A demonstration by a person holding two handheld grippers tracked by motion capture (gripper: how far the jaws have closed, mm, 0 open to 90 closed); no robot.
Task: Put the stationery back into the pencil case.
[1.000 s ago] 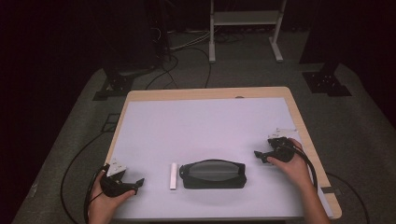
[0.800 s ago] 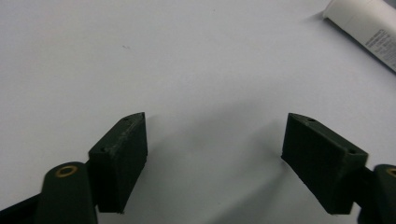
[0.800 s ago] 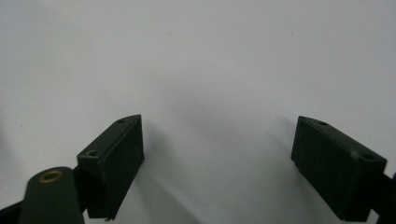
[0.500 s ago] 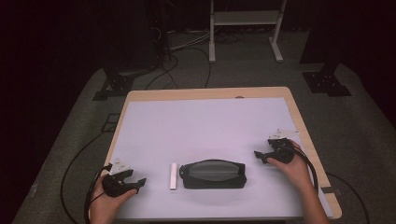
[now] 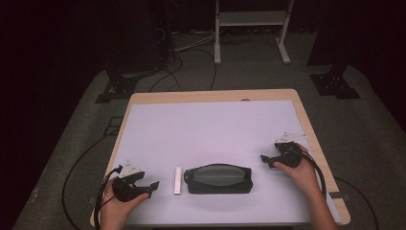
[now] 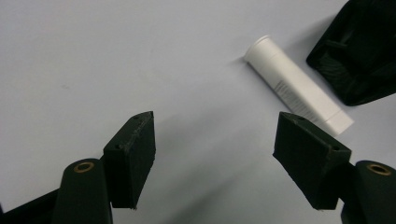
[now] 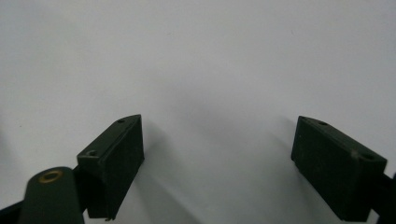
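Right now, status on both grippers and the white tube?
Left gripper open, jaws just opening, nothing between. Right gripper open, empty. White tube flat beside black case. Path clear.

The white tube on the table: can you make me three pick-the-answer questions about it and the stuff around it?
1. Where does the white tube lie?
A. left of the black case
B. on top of the case
C. in a gripper

2. How many grippers are over the table?
A. one
B. two
C. three

3. How is the left gripper?
A. shut on the tube
C. shut on the case
B. open, holding nothing

Answers: 1 A, the high view shows it beside the case's left end. 2 B, one in each hand. 3 B, bare table shows between its jaws.
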